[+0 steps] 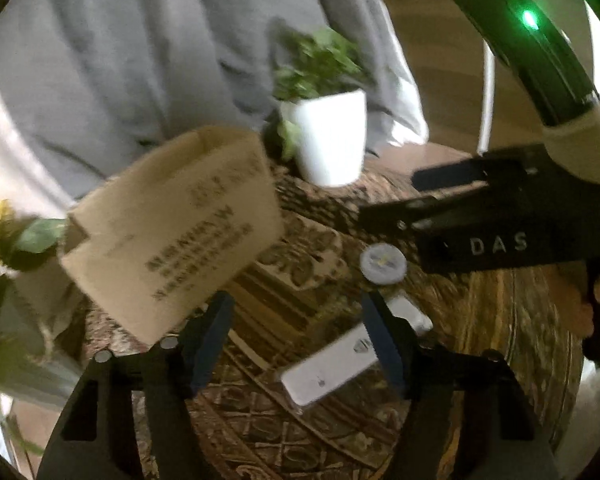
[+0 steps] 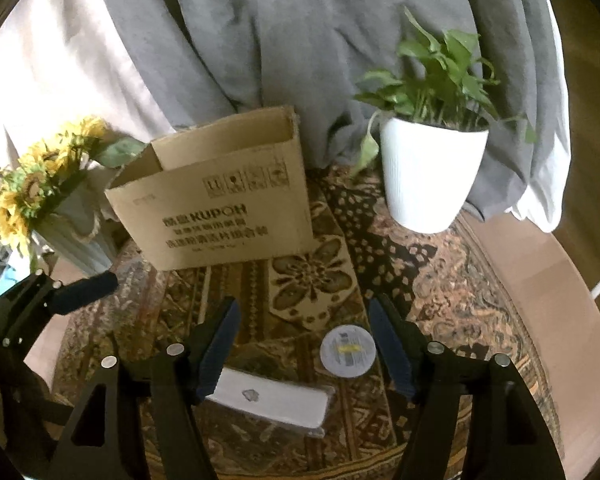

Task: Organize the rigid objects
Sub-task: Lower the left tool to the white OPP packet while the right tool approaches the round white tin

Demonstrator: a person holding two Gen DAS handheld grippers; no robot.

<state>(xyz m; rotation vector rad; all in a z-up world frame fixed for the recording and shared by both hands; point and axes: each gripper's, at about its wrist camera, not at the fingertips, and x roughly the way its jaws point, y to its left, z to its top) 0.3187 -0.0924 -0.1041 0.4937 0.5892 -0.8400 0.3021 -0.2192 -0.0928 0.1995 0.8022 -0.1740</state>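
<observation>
Closest to our lenses: the white flat case (image 2: 270, 402) lying on the patterned surface (image 2: 440, 280), and the small round disc (image 2: 348, 351) just beside it. Both hand-held grippers are released, nothing between the pads.

- Right hand-held gripper (image 2: 306, 344): jaws apart, disc sits between the fingers but untouched; case lies partly under the left finger.
- Left hand-held gripper (image 1: 300, 340): jaws apart over the near end of the white flat case (image 1: 328, 364), no contact that we can see.

Step in hand, as we read it: approach for pickup. Cardboard box (image 2: 220, 188) stands open at the back of the surface, the likely drop target. Nothing visible inside it yet.

Next move calls for: pick one item per gripper, drop lower, square the pads on the disc's rim or the case's long edges, then close. Case is flat, so edge grip may slip.

View differences:
- Right view is sharp: shows box print, sunflowers (image 2: 32, 188), potted plant (image 2: 432, 168).
- Left view is motion-blurred, but shows the right hand-held gripper's body from outside plus a second small white piece (image 1: 410, 314) behind its finger, hidden from the right view.
</observation>
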